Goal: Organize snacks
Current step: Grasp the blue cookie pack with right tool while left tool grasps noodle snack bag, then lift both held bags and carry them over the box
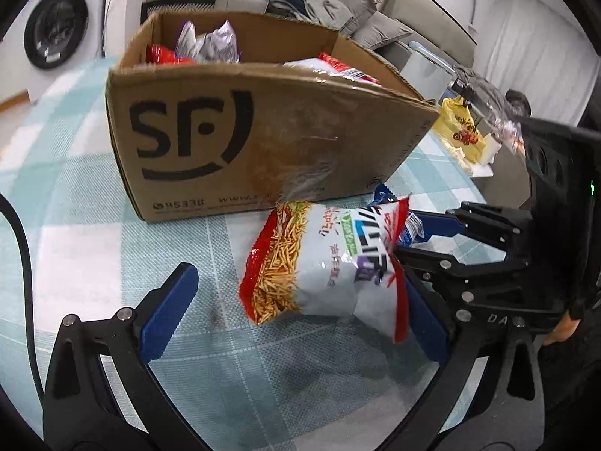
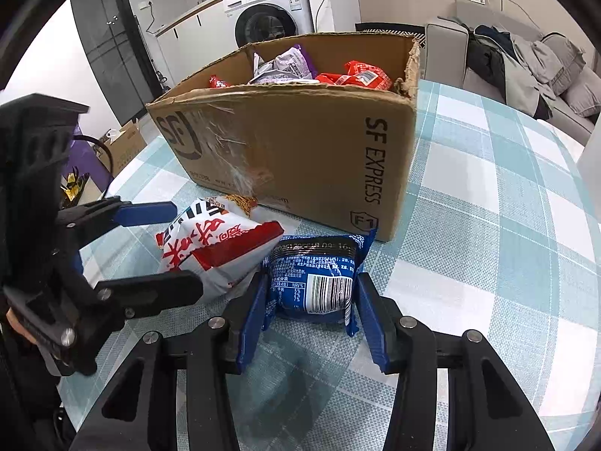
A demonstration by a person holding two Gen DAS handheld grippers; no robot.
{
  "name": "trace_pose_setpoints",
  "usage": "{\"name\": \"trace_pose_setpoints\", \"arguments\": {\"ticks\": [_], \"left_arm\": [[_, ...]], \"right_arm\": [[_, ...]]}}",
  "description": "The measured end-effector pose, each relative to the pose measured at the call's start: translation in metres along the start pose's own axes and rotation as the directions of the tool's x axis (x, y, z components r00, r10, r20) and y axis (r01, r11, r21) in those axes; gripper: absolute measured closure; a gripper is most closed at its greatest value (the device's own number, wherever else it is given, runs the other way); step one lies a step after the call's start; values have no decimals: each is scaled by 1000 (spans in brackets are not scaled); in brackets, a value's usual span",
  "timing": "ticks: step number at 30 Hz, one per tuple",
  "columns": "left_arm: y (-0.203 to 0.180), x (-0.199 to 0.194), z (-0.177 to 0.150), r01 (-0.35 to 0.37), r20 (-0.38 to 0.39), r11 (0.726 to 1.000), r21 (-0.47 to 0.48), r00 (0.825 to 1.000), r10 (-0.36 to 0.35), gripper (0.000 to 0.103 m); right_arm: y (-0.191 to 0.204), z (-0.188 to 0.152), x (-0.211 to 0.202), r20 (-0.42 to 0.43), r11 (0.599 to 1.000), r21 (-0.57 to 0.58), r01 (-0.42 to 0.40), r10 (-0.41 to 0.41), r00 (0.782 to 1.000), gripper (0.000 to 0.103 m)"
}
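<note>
An open SF cardboard box (image 1: 240, 139) (image 2: 300, 143) stands on the checked tablecloth and holds several snack packets. In front of it lies a white and red bag of fried sticks (image 1: 323, 263) (image 2: 218, 248). My left gripper (image 1: 300, 300) is open, its blue fingers on either side of this bag. Beside the bag lies a small blue snack packet (image 2: 315, 282) (image 1: 409, 225). My right gripper (image 2: 311, 308) has its blue fingers against both sides of the blue packet, which rests on the table.
The teal checked tablecloth (image 2: 488, 225) covers a round table. A yellow bag (image 1: 462, 131) lies past the box at the right in the left wrist view. A washing machine (image 2: 270, 11) and a sofa with clothes (image 2: 526, 60) stand beyond the table.
</note>
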State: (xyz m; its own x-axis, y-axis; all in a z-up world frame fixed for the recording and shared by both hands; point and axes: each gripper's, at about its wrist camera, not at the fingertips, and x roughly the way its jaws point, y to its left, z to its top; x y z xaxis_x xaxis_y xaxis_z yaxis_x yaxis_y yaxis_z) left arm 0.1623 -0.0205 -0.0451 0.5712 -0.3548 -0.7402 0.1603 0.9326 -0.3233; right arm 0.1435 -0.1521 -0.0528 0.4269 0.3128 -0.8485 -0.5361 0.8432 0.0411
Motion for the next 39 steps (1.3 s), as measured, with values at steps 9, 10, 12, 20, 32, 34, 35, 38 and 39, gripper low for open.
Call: {"name": "trace_pose_setpoints", "arguments": {"ticks": [9, 10, 12, 20, 32, 34, 35, 38, 39], "left_arm": [[-3, 14, 3, 42, 11, 999, -2, 999, -42, 15], [-6, 14, 4, 55, 15, 998, 10, 998, -55, 24], [-10, 14, 3, 56, 17, 998, 32, 998, -57, 29], [-15, -1, -1, 9, 57, 998, 62, 998, -13, 38], [-18, -21, 0, -14, 98, 996, 86, 995, 6, 39], [-20, -27, 1, -23, 115, 995, 95, 993, 12, 39], [-21, -31, 1, -28, 125, 995, 98, 992, 16, 39], [-24, -44, -1, -38, 152, 994, 106, 988, 21, 39], [-25, -48, -1, -44, 162, 993, 112, 986, 25, 39]], "right_arm": [[-3, 1, 0, -8, 1000, -2, 2, -2, 1000, 55], [-4, 0, 0, -8, 1000, 0, 0, 0, 1000, 55], [-4, 0, 0, -6, 1000, 2, -1, 1, 1000, 55], [-5, 0, -6, 7, 1000, 4, -17, 17, 1000, 57], [2, 2, -21, 40, 999, -22, -36, 37, 999, 60], [2, 2, -26, 48, 999, -25, -35, 37, 998, 60], [2, 3, -28, 55, 999, -26, -36, 37, 998, 60], [3, 5, -35, 73, 999, -30, -39, 41, 996, 60], [4, 6, -39, 82, 999, -31, -41, 43, 996, 60]]}}
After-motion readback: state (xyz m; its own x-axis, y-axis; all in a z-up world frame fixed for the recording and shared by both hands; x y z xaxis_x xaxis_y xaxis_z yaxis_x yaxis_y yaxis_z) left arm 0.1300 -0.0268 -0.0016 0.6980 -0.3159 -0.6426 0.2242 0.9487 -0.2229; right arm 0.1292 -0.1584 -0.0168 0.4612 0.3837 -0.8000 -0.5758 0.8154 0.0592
